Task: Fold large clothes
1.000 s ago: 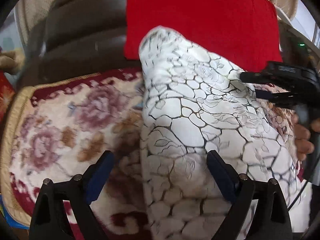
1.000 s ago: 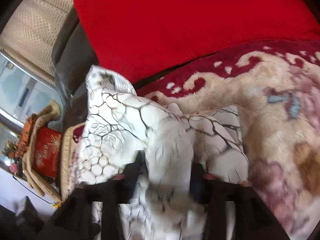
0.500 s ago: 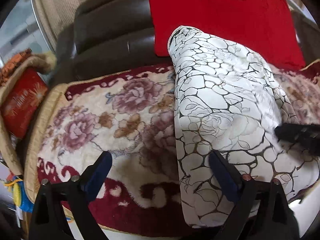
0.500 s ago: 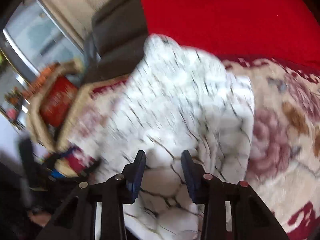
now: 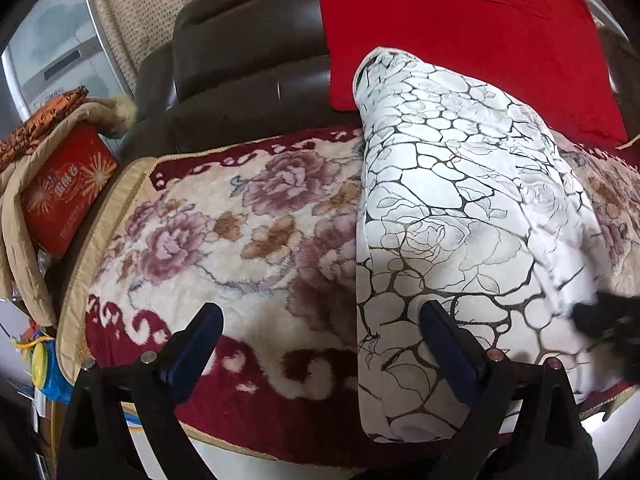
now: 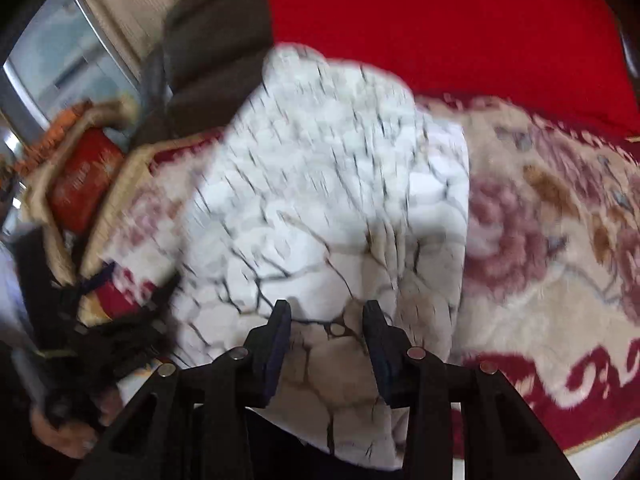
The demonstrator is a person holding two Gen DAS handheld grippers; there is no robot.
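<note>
Left gripper [image 5: 320, 344] gapes wide over the blanket [image 5: 240, 240]; right gripper [image 6: 326, 336] (blurred view) hangs part-open above the white garment [image 6: 320, 184].

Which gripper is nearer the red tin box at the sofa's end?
Left. The left gripper hangs open over the floral blanket, on the red tin box side of the white garment; the right gripper is over the garment's far side.

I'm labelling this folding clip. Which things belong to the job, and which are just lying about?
Job: white patterned garment; left gripper, jaws open; right gripper, jaws apart.

Lying about: floral blanket; red cushion; brown sofa; red box.
</note>
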